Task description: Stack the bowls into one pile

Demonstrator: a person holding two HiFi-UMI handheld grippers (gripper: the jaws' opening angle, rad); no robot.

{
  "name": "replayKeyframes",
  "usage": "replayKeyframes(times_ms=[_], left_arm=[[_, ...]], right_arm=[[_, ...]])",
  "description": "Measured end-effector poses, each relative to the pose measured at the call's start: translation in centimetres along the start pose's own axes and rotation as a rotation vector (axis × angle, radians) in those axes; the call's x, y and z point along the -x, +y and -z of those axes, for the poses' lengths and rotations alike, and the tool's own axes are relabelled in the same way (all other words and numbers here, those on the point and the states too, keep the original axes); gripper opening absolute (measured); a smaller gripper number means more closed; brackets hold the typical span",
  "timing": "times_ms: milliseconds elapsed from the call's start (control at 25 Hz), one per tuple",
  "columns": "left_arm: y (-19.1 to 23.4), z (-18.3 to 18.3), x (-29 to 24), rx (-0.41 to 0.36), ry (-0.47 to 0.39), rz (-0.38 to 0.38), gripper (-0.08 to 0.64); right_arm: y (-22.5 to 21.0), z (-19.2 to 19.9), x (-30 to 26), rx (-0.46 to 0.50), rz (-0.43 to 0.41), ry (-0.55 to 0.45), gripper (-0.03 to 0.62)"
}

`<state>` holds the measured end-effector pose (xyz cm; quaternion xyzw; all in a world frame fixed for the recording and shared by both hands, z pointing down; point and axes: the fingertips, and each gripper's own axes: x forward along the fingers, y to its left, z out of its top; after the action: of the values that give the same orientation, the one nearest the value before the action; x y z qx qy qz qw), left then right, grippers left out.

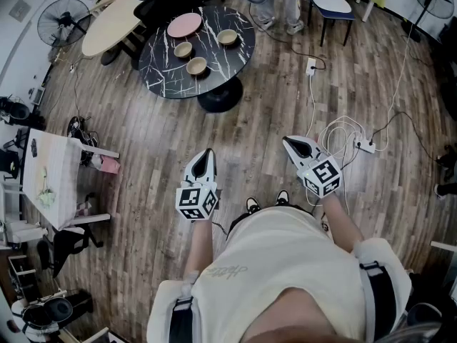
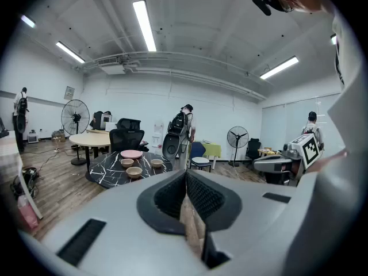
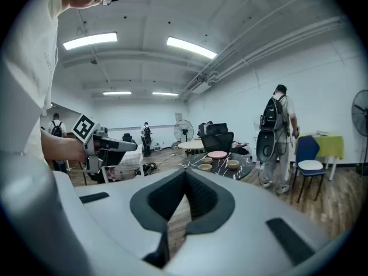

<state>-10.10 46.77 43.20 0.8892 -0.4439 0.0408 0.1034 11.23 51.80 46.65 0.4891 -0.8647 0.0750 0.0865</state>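
- The left gripper [image 1: 206, 153] has its jaws pressed together, with nothing between them
- The step seems to be the approach: no bowl is taken yet, and the next move asks to walk to the round black table [image 1: 161, 77], well apart ahead
- On the table three tan bowls [image 1: 183, 49] stand upright and separate, near a pink plate [image 1: 184, 25]
- The right gripper [image 1: 288, 141] is also closed and empty

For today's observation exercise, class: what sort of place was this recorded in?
Probably an open office or lab workspace rather than a home: long strip lights on a bare ceiling, a pedestal fan, and a power strip with loose cables on the wooden floor.
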Motion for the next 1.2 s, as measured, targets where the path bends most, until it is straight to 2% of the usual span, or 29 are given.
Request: replayKeyframes(times_ms=[280,400,560,760,800,880,960,1040,1200], left_arm=[[-1.5,0.0,0.3,-0.011,0.008,0.046,0.021],[-1.3,-0.1,0.9,-0.032,0.002,0.034,0.021],[-3.0,-0.8,0.0,-0.059,-0.001,0.081,0.021],[-2.0,-1.8,0.0,-0.083,-0.023,0.088,0.021],[-1.9,-1.7,0.1,-0.085,-0.024,0.088,0.023],[-1.5,-1.4,0.5,-0.092,-0.026,0.089,0.025],[-1.0,-0.9,0.8,-0.094,-0.024,0.091,0.042],[-0.6,-0.7,0.8,-0.083,-0.024,0.101,0.172],[-0.1,-1.1,0.9,-0.085,-0.034,0.114,0.172]], right_arm=[[0.9,-0.2,1.1,0.016,0.026,-0.002,0.005],[1.6,-0.1,0.5,0.014,0.014,-0.005,0.005],[0.7,-0.9,2.3,0.021,0.063,-0.043,0.005],[0.9,-2.0,2.0,0.058,0.09,-0.047,0.002],[1.0,-1.8,1.8,0.054,0.088,-0.042,0.021],[1.0,-1.5,1.7,0.035,0.101,-0.035,0.122],[1.0,-1.3,1.6,0.023,0.121,-0.036,0.171],[1.0,-1.4,1.4,0.019,0.132,-0.038,0.192],[1.6,-1.6,1.2,0.015,0.138,-0.042,0.198]])
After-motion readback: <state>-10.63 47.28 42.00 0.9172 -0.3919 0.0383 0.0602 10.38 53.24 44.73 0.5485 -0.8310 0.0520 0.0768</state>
